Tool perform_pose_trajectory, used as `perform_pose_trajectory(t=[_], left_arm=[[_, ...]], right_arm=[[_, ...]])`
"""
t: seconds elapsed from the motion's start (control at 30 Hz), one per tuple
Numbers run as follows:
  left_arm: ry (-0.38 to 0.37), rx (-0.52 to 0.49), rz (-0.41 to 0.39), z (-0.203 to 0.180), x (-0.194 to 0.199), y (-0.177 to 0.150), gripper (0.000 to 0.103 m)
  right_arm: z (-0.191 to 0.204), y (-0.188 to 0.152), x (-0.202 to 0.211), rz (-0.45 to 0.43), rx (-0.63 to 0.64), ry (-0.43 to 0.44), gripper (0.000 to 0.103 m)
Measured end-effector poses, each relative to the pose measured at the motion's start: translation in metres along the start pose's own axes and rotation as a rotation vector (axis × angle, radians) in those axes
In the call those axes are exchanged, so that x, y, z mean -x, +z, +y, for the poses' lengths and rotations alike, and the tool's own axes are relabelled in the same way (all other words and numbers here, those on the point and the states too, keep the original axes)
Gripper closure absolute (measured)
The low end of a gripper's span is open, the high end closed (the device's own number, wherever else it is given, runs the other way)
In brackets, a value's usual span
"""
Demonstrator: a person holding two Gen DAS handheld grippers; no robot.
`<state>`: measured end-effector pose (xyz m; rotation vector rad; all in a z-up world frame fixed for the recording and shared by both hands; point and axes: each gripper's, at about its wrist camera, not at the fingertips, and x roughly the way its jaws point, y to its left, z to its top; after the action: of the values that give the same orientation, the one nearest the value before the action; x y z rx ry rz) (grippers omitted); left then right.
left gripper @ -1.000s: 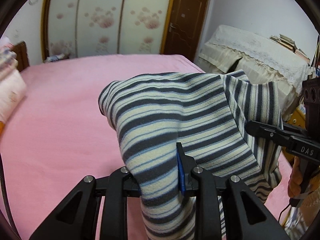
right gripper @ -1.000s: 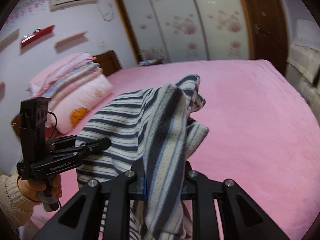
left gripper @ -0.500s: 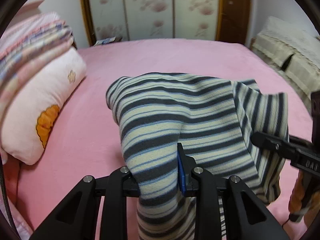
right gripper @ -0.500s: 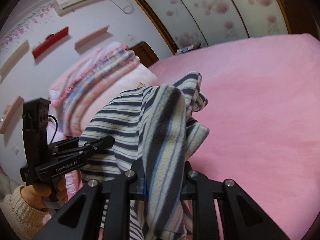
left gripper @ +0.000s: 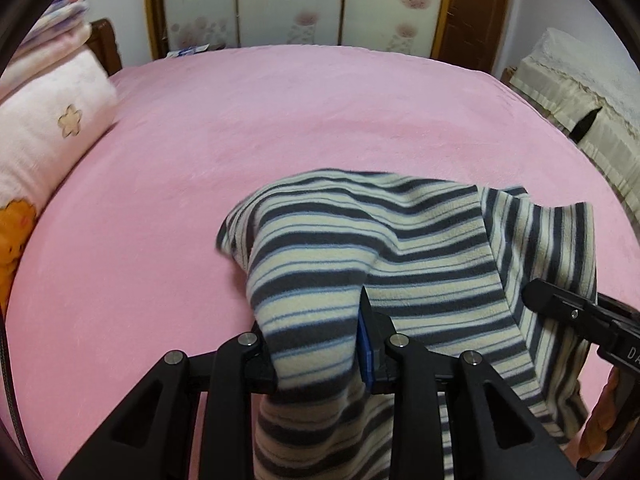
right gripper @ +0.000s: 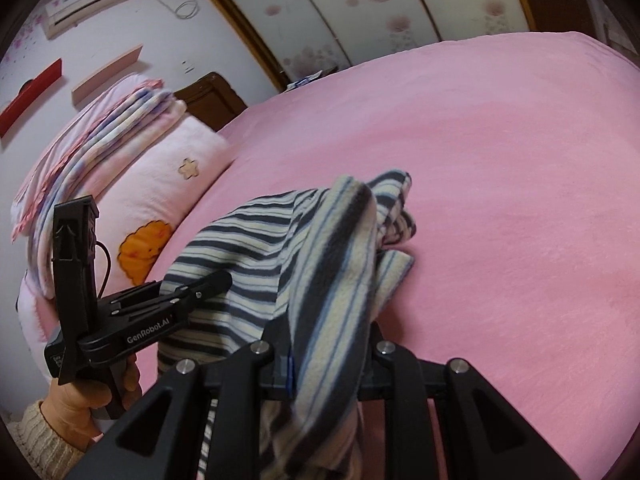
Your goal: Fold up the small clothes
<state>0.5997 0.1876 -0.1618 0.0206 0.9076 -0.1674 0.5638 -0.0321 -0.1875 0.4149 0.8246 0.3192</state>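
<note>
A small striped fleece garment [left gripper: 392, 248], cream with dark grey and thin blue stripes, hangs between both grippers over the pink bed [left gripper: 280, 120]. My left gripper [left gripper: 320, 344] is shut on one bunched edge of it. My right gripper [right gripper: 328, 344] is shut on another edge of the garment [right gripper: 332, 264], which drapes over its fingers. The right gripper also shows at the right of the left wrist view [left gripper: 568, 312]. The left gripper shows at the left of the right wrist view [right gripper: 200, 288], held by a hand. The cloth hides all fingertips.
A pink pillow with an orange patch [right gripper: 160, 208] and a stack of folded blankets [right gripper: 100, 128] lie at the bed's left side. Flowered wardrobe doors [left gripper: 296, 0] stand behind the bed. A lace-covered cabinet [left gripper: 580, 92] stands at the right.
Both grippers have swung left and tilted down toward the bed, carrying the garment lower. The pillow and blankets have come into view. Both stay shut on the cloth.
</note>
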Motion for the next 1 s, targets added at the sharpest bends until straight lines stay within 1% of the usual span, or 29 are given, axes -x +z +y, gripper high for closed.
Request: perform_pose_trajectory(t=[0.07, 0.1, 0.13, 0.17, 0.2, 0.23, 0.27, 0.33, 0.4, 0.43, 0.47, 0.5, 0.53, 0.57, 0.67, 0.73, 0.8, 0.87, 0.9, 1.0], left_arm=[[0.001, 0.004, -0.003, 0.0, -0.012, 0.005, 0.073], [0.003, 0.015, -0.004, 0.001, -0.016, 0.005, 0.068], [0.006, 0.029, 0.003, 0.004, -0.022, 0.005, 0.06], [0.004, 0.044, 0.011, 0.007, -0.023, 0.001, 0.054], [0.007, 0.083, 0.023, 0.014, -0.028, 0.0, 0.038], [0.0, 0.116, 0.021, 0.024, -0.03, 0.001, 0.029], [-0.035, 0.154, 0.011, 0.032, -0.03, 0.0, 0.027], [-0.106, 0.226, -0.003, 0.047, -0.027, 0.003, 0.027], [-0.16, 0.268, -0.033, 0.06, -0.025, 0.013, 0.027], [-0.177, 0.282, -0.047, 0.063, -0.023, 0.017, 0.027], [-0.225, 0.296, -0.056, 0.065, -0.022, 0.022, 0.027], [-0.281, 0.309, -0.052, 0.064, -0.023, 0.029, 0.027], [-0.321, 0.31, -0.044, 0.063, -0.026, 0.035, 0.027], [-0.338, 0.298, -0.037, 0.062, -0.03, 0.04, 0.027], [-0.33, 0.226, -0.013, 0.042, -0.041, 0.053, 0.027], [-0.306, 0.211, 0.012, 0.036, -0.051, 0.059, 0.027], [-0.256, 0.193, 0.057, 0.033, -0.065, 0.066, 0.027], [-0.237, 0.184, 0.077, 0.034, -0.066, 0.063, 0.027], [-0.231, 0.179, 0.1, 0.034, -0.069, 0.064, 0.027], [-0.268, 0.182, 0.142, 0.038, -0.073, 0.066, 0.027]], right_arm=[[-0.011, 0.002, -0.008, -0.005, 0.009, -0.013, 0.085], [-0.014, 0.002, -0.013, -0.006, 0.018, -0.02, 0.085], [-0.013, 0.003, -0.018, -0.005, 0.03, -0.024, 0.085], [-0.016, 0.002, -0.025, 0.003, 0.036, -0.033, 0.084], [-0.018, 0.002, -0.031, 0.014, 0.025, -0.027, 0.083], [-0.022, 0.0, -0.033, 0.027, 0.007, -0.016, 0.081], [-0.027, 0.001, -0.035, 0.048, -0.02, 0.007, 0.076], [-0.033, 0.006, -0.036, 0.074, -0.06, 0.055, 0.075], [-0.036, 0.013, -0.036, 0.094, -0.072, 0.095, 0.073], [-0.038, 0.017, -0.037, 0.105, -0.069, 0.104, 0.073], [-0.04, 0.018, -0.037, 0.112, -0.067, 0.109, 0.072], [-0.042, 0.022, -0.039, 0.128, -0.072, 0.125, 0.072], [-0.043, 0.024, -0.042, 0.14, -0.073, 0.137, 0.071], [-0.043, 0.027, -0.045, 0.157, -0.073, 0.147, 0.069], [-0.041, 0.033, -0.056, 0.181, -0.063, 0.169, 0.067], [-0.038, 0.037, -0.063, 0.189, -0.053, 0.171, 0.066], [-0.039, 0.038, -0.07, 0.199, -0.049, 0.168, 0.065], [-0.041, 0.039, -0.073, 0.205, -0.065, 0.183, 0.065], [-0.042, 0.039, -0.073, 0.205, -0.07, 0.191, 0.065], [-0.044, 0.039, -0.074, 0.213, -0.057, 0.197, 0.064]])
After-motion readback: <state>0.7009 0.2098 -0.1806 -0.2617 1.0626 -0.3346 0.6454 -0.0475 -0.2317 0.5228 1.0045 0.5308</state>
